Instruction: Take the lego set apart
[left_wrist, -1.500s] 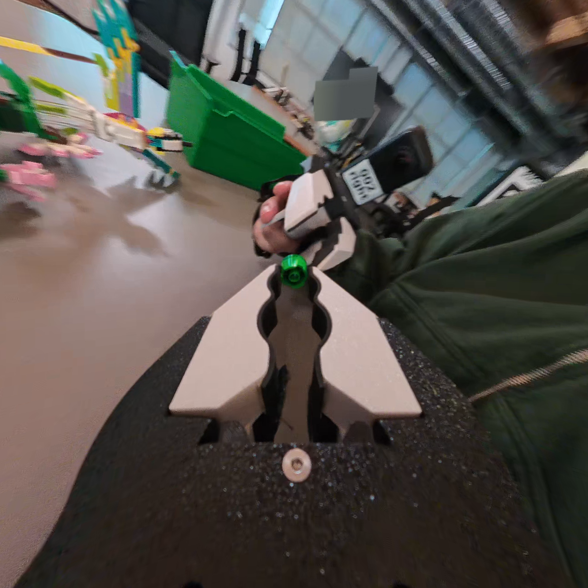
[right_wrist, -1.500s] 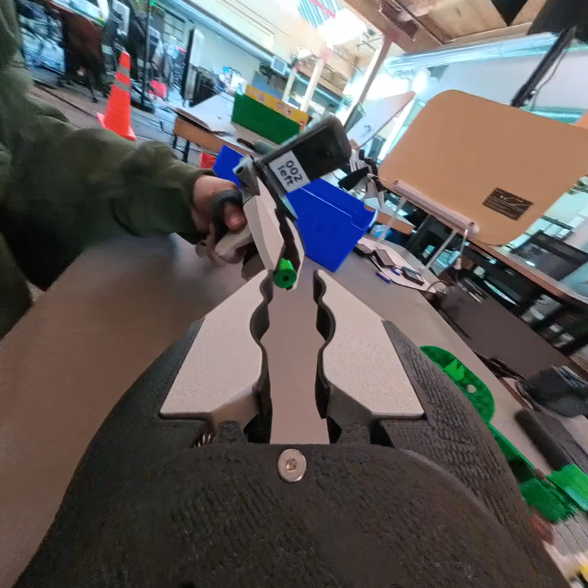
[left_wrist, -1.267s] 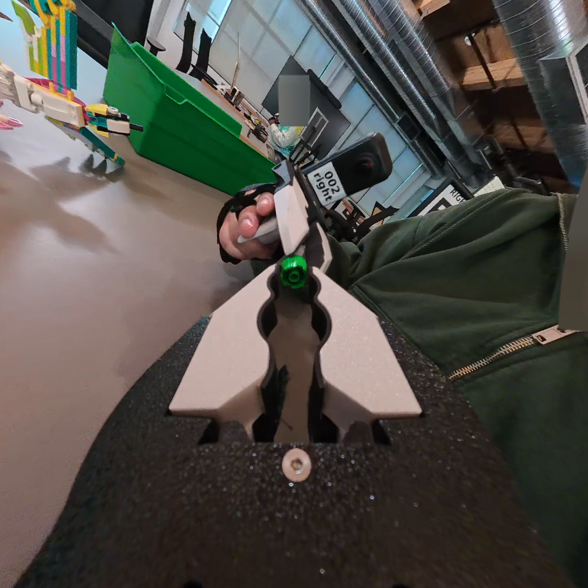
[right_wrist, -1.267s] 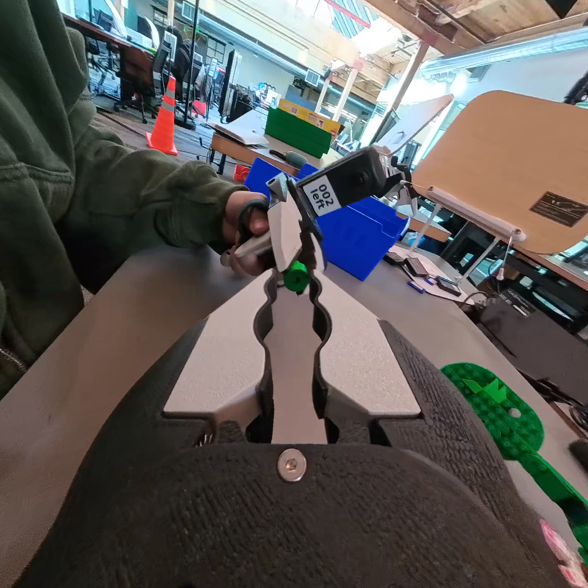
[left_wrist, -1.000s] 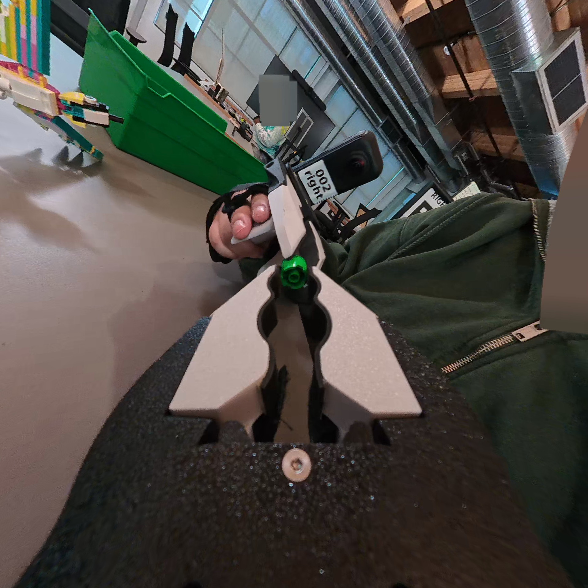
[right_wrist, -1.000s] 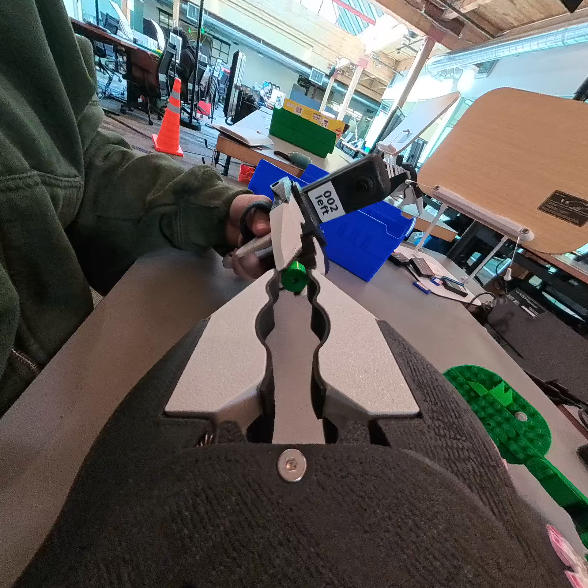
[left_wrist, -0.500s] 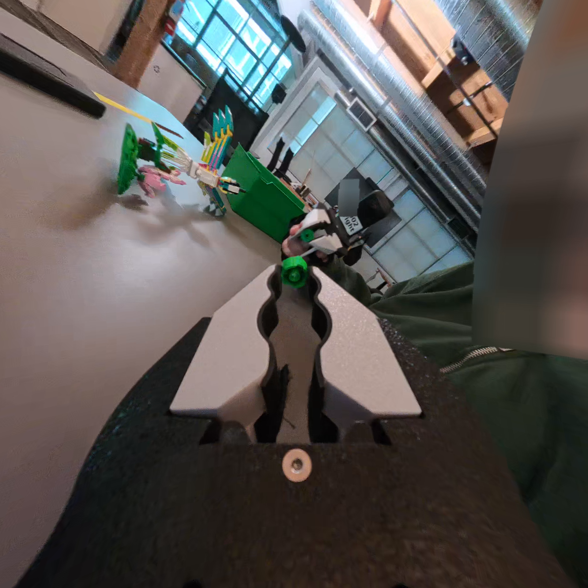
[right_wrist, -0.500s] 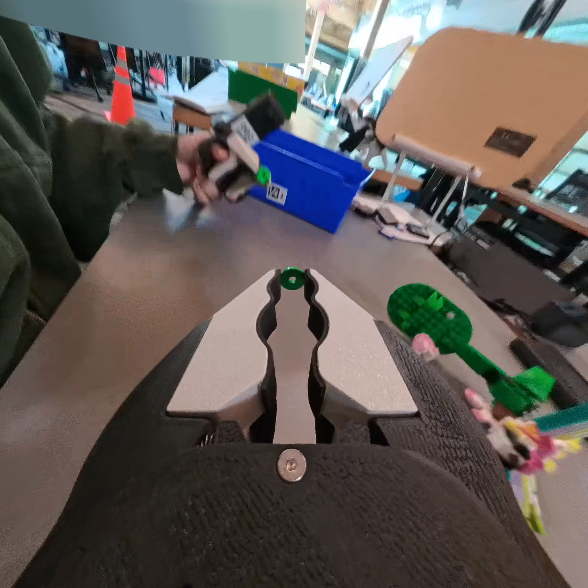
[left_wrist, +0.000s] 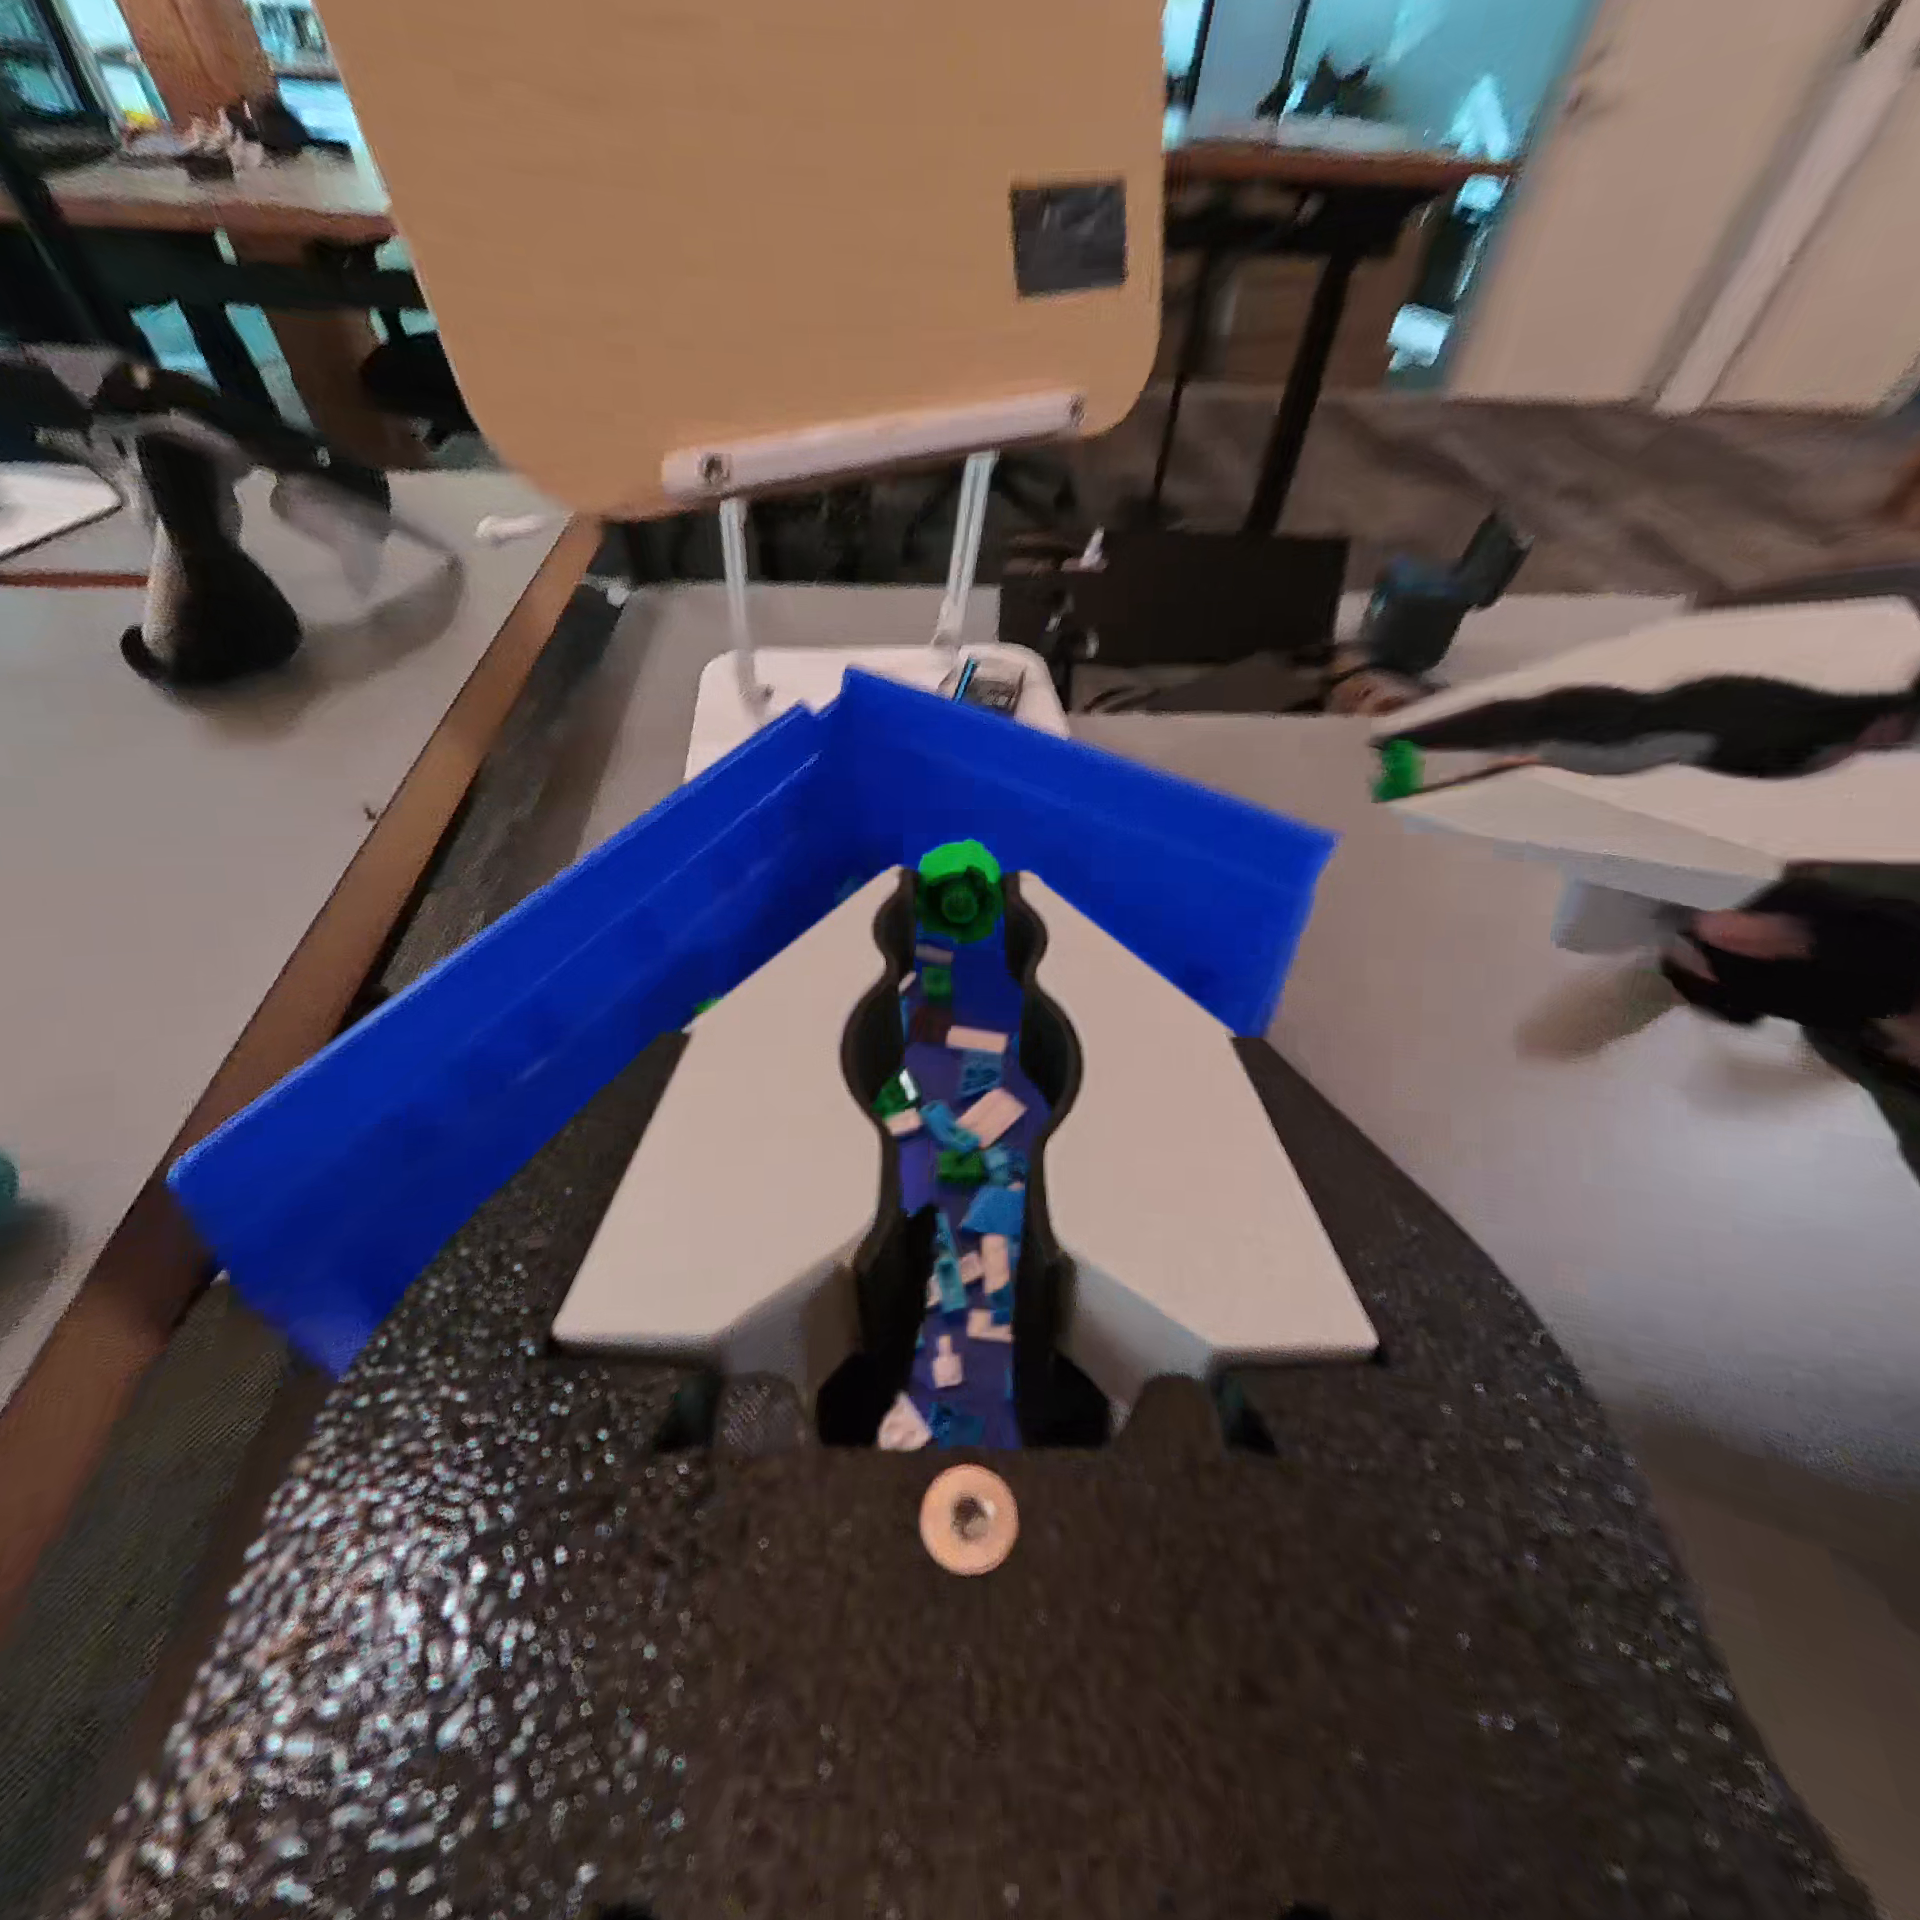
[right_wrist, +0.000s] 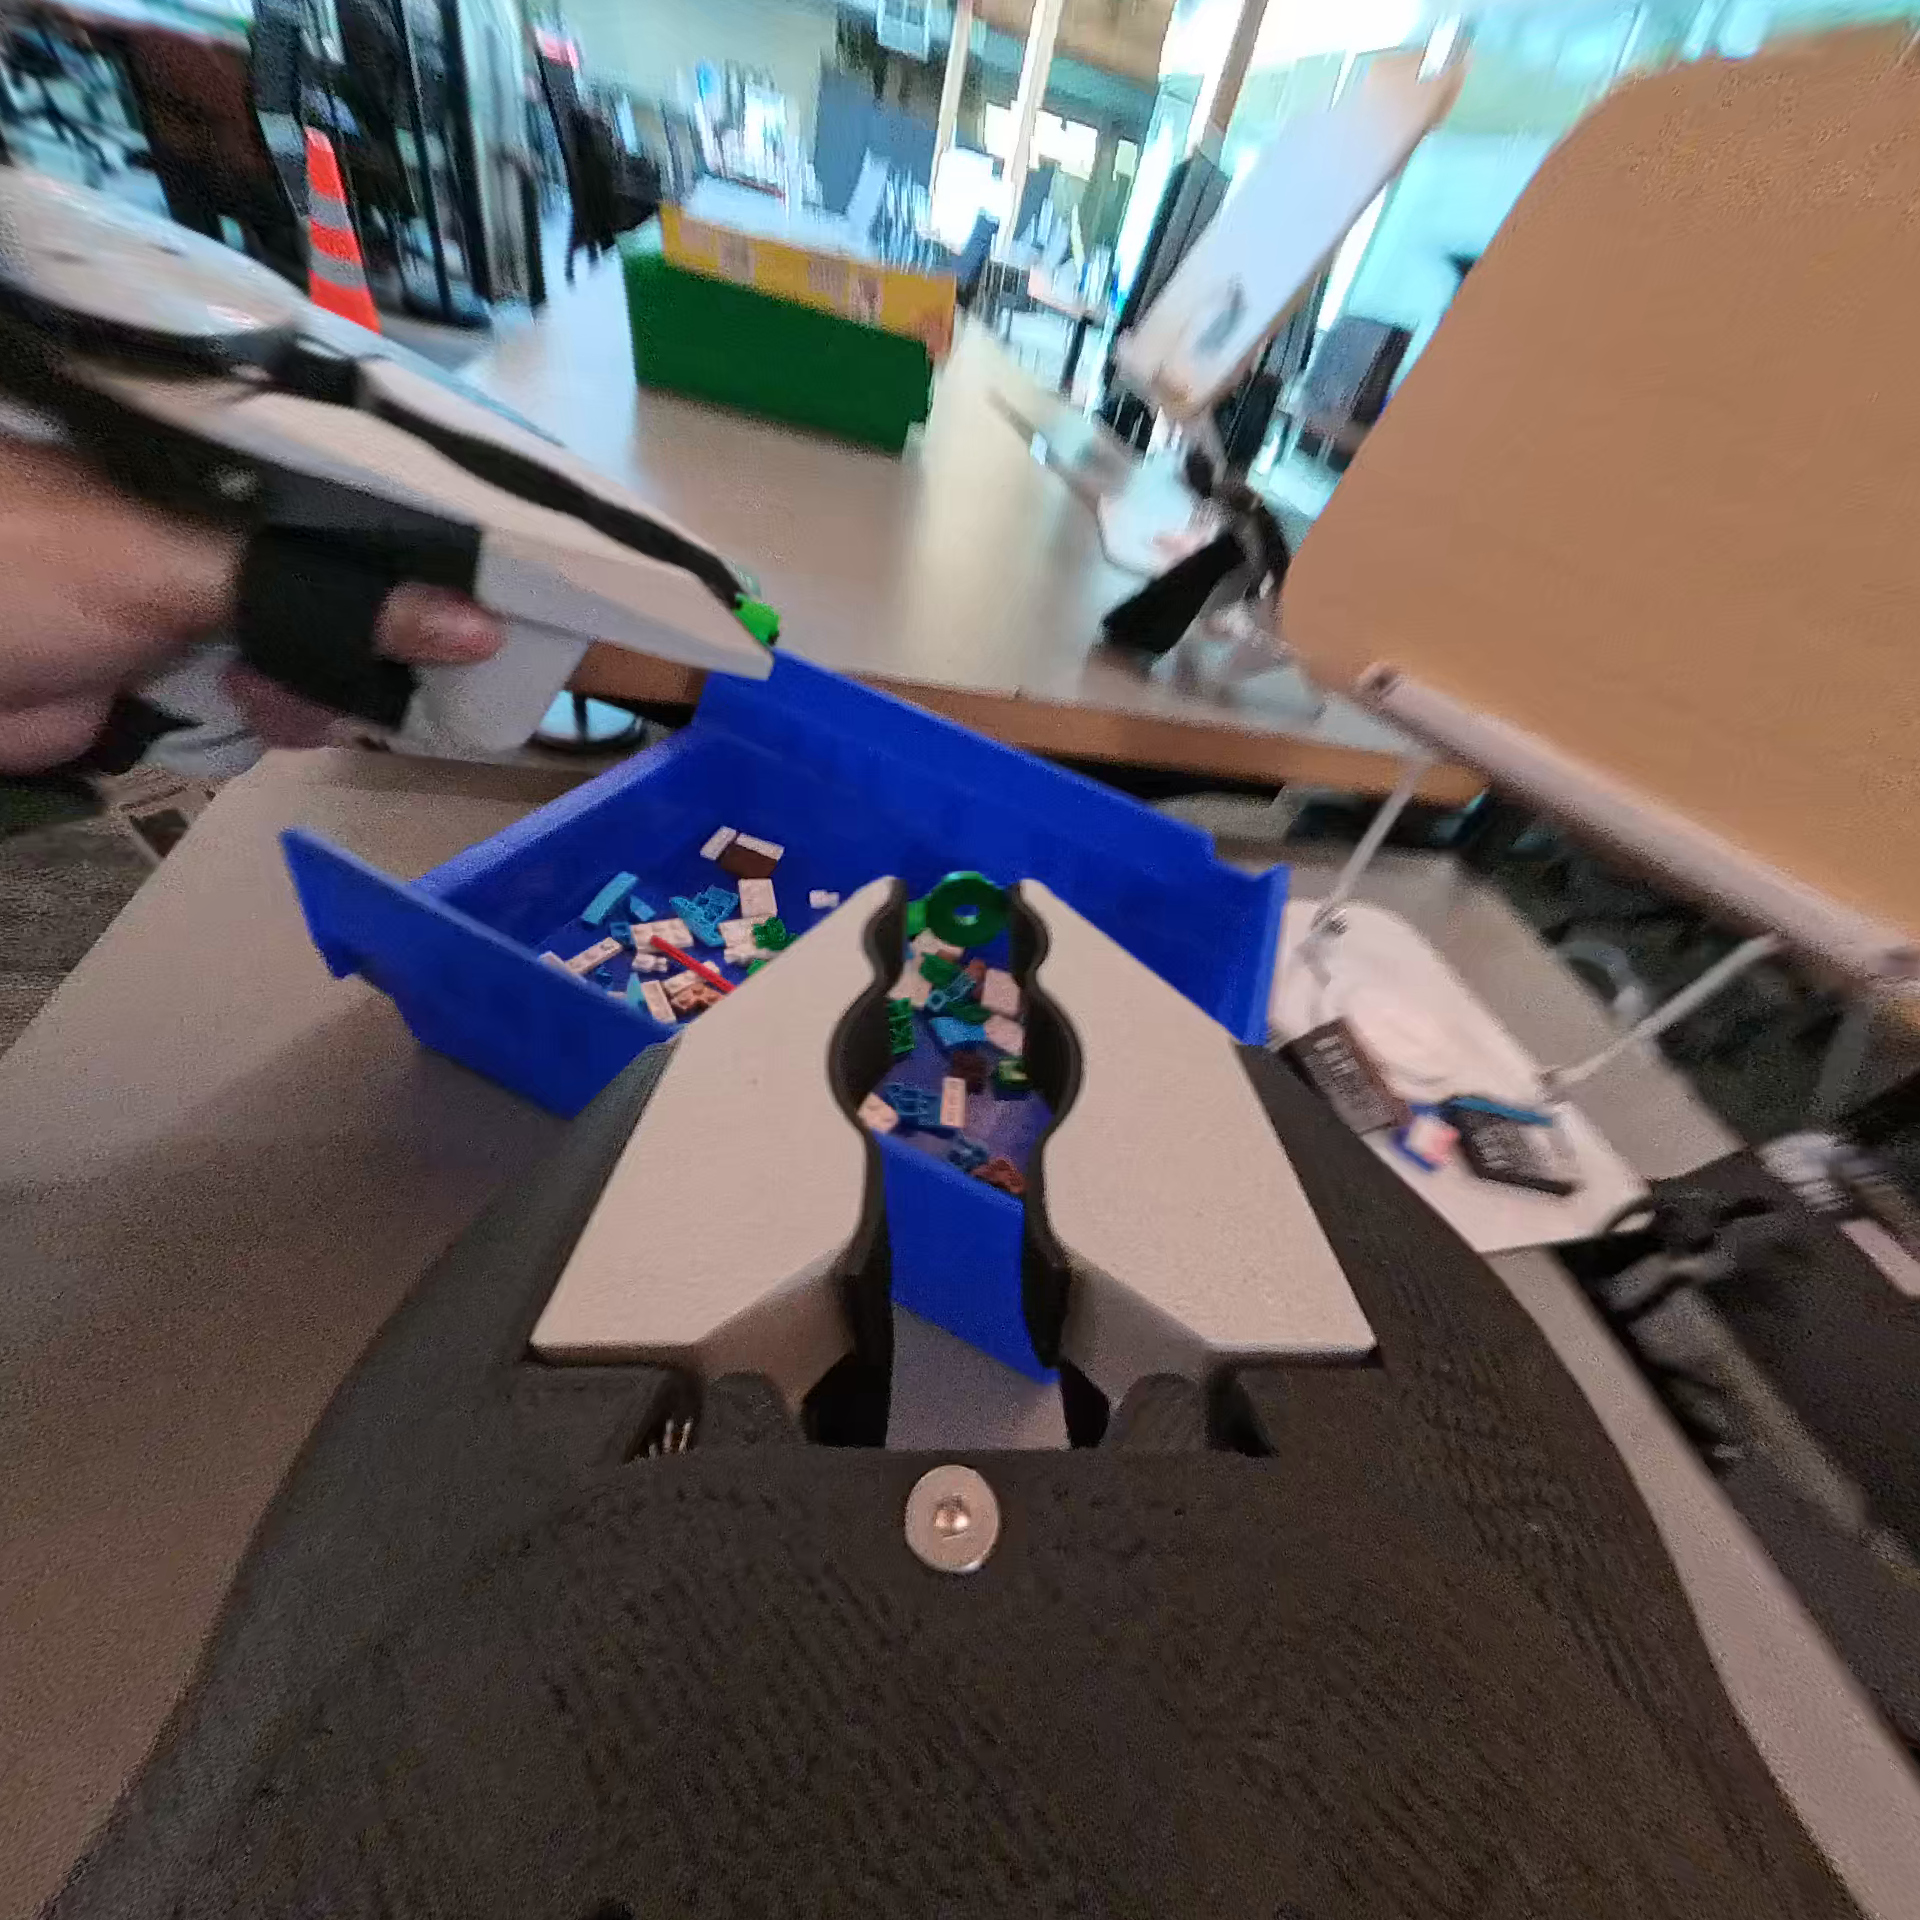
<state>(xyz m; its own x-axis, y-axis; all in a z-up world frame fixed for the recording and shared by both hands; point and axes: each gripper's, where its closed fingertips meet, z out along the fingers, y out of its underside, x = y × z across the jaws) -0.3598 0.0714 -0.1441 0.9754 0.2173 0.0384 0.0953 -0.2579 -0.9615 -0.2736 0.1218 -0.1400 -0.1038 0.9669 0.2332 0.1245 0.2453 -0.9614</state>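
Observation:
My left gripper (left_wrist: 958, 881) is shut on a small round green lego piece (left_wrist: 956, 904) and hangs over the blue bin (left_wrist: 582, 997). Several loose lego pieces (left_wrist: 971, 1153) lie on the bin floor, seen between my fingers. My right gripper (right_wrist: 961, 891) is shut on a green ring-shaped lego piece (right_wrist: 966, 914) above the same bin (right_wrist: 447, 987), near its front right corner. Each gripper also shows in the other's view, tip over the bin rim with its green piece: the right one in the left wrist view (left_wrist: 1397, 771), the left one in the right wrist view (right_wrist: 756, 620).
A tilted tan board (left_wrist: 769, 229) on a white stand (left_wrist: 727, 717) rises just behind the bin. The grey table's edge (left_wrist: 312, 935) runs left of the bin. Small dark items (right_wrist: 1496, 1143) lie on the stand's base. A green box (right_wrist: 779, 353) and an orange cone (right_wrist: 338, 239) stand far off. Spacing between my two grippers at the tips: around 10 cm.
The grippers met tip to tip on the green piece, then pulled apart, each holding a green part. Both have swung away from the lego model to above the blue bin.

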